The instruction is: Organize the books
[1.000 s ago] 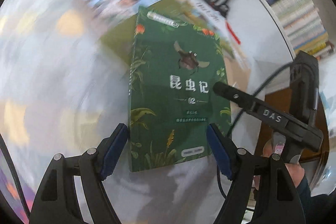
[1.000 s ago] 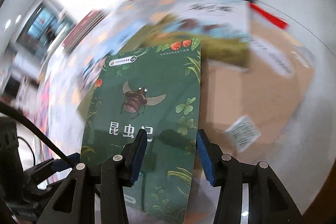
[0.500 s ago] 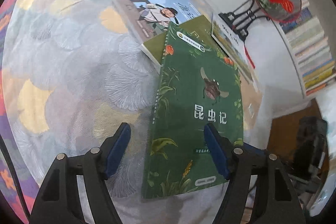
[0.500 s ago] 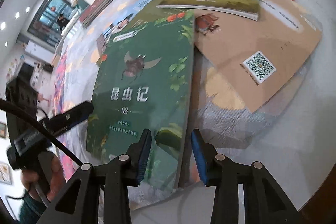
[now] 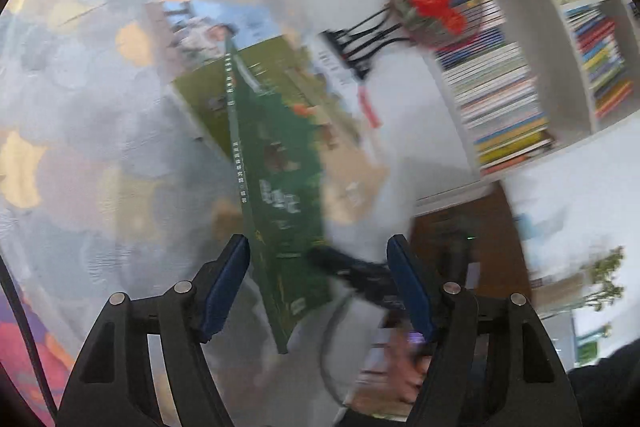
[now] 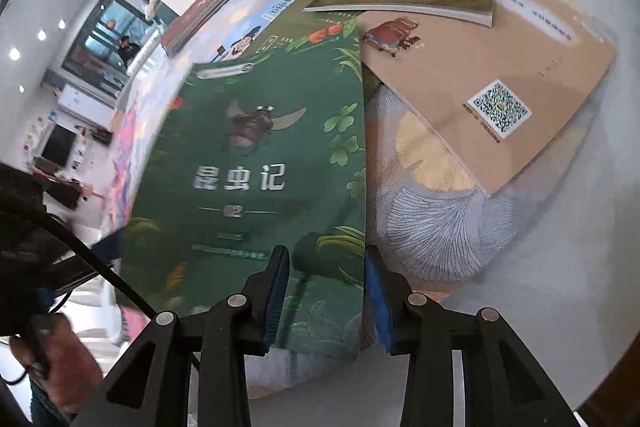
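Green book (image 6: 260,155) between hand-held gripper (image 6: 326,291) pads

Black fingers (image 6: 276,291), blue pads (image 5: 224,287)

Dark green beetle-and-leaf book (image 6: 256,163), tan book (image 6: 492,67), grey gold-patterned tablecloth (image 6: 436,211).

The green book (image 6: 256,163) carries the white title 昆虫记 on its cover, with the number 02 under it, toward six o'clock. The tan book (image 6: 480,67), at two o'clock from it, shows a QR code. The other printing, also on the green spine, is too blurred to read.
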A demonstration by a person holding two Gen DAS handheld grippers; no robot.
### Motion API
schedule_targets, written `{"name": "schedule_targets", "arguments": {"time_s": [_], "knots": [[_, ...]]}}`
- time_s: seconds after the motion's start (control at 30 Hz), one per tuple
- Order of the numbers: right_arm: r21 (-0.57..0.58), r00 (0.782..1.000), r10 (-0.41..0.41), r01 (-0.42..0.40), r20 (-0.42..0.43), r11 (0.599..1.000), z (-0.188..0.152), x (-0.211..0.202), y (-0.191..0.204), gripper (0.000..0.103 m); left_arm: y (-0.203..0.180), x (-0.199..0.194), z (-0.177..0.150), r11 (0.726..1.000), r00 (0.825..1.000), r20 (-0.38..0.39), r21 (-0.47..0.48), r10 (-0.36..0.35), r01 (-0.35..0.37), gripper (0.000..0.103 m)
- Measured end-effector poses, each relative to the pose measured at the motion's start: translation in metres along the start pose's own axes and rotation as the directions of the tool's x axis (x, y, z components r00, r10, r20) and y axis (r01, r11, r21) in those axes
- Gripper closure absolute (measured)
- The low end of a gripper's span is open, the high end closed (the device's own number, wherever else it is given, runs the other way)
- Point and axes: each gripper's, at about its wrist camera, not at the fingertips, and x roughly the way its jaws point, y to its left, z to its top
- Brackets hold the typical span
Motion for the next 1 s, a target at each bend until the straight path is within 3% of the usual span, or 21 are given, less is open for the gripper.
{"name": "schedule_targets", "arguments": {"time_s": [0.03, 0.13, 0.2, 0.27, 0.37, 0.43, 0.5, 0.57, 0.63, 0.7, 0.77, 0.83, 0.87, 0.9, 0.93, 1.0], "knots": [[-0.003, 1.0, -0.001, 0.001, -0.001, 1.0, 0.0, 0.0, 0.001, 0.065, -0.003, 0.004, 0.0, 1.0, 1.0, -0.002, 0.014, 0.011, -0.011, 0.035], [-0.014, 1.0, -0.01, 0.01, 0.003, 1.0, 0.0, 0.001, 0.004, 0.063, 0.007, 0.026, -0.004, 0.987, 0.987, -0.022, 0.036, 0.157, -0.156, 0.035], [-0.014, 1.0, -0.012, 0.012, 0.006, 1.0, 0.0, 0.001, 0.004, 0.063, 0.024, 0.042, -0.005, 0.984, 0.982, -0.063, -0.014, 0.177, -0.178, 0.044], [-0.016, 1.0, -0.014, 0.014, 0.006, 1.0, 0.0, 0.002, 0.005, 0.063, 0.035, 0.053, -0.01, 0.974, 0.974, -0.072, -0.058, 0.216, -0.22, 0.047], [-0.018, 1.0, -0.004, 0.004, 0.009, 1.0, 0.0, 0.002, 0.006, 0.057, 0.029, 0.054, -0.01, 0.971, 0.971, -0.051, -0.05, 0.233, -0.235, 0.048], [-0.031, 1.0, -0.002, 0.002, 0.009, 1.0, -0.001, 0.002, 0.007, 0.055, 0.03, 0.053, -0.007, 0.984, 0.986, -0.077, -0.093, 0.148, -0.155, 0.06], [-0.04, 1.0, -0.011, 0.011, -0.005, 0.999, -0.001, 0.002, 0.008, 0.049, 0.036, 0.051, -0.003, 0.978, 0.996, -0.083, -0.209, -0.031, 0.013, 0.06], [-0.023, 1.0, 0.005, -0.005, -0.024, 1.0, 0.0, 0.001, 0.005, 0.044, 0.036, 0.046, 0.001, 0.956, 0.988, -0.071, -0.271, -0.137, 0.113, 0.06], [0.05, 0.993, 0.112, -0.11, -0.032, 0.993, 0.002, -0.001, -0.007, 0.031, 0.033, 0.042, 0.005, 0.943, 0.981, -0.061, -0.292, -0.183, 0.158, 0.06], [0.138, 0.976, 0.219, -0.216, -0.011, 0.967, 0.004, 0.0, -0.023, 0.024, 0.028, 0.041, 0.01, 0.924, 0.967, -0.053, -0.313, -0.248, 0.22, 0.06], [0.245, 0.948, 0.318, -0.31, 0.009, 0.919, 0.006, 0.002, -0.04, 0.024, 0.029, 0.045, 0.015, 0.882, 0.942, -0.039, -0.367, -0.333, 0.296, 0.06], [0.322, 0.91, 0.413, -0.399, 0.029, 0.858, 0.006, 0.005, -0.055, 0.026, 0.032, 0.047, 0.017, 0.861, 0.929, -0.048, -0.397, -0.366, 0.319, 0.06], [0.338, 0.898, 0.438, -0.424, 0.036, 0.84, 0.005, 0.006, -0.059, 0.038, 0.033, 0.049, 0.017, 0.876, 0.939, -0.068, -0.388, -0.336, 0.285, 0.06], [0.339, 0.894, 0.446, -0.432, 0.04, 0.836, 0.005, 0.006, -0.06, 0.049, 0.033, 0.047, 0.016, 0.896, 0.953, -0.084, -0.371, -0.292, 0.242, 0.06], [0.334, 0.898, 0.438, -0.424, 0.038, 0.842, 0.006, 0.005, -0.059, 0.052, 0.033, 0.048, 0.016, 0.918, 0.967, -0.104, -0.351, -0.233, 0.184, 0.06], [0.279, 0.92, 0.39, -0.383, 0.032, 0.88, 0.007, 0.001, -0.052, 0.07, 0.034, 0.054, 0.014, 0.953, 0.982, -0.16, -0.297, -0.104, 0.052, 0.06]]}}
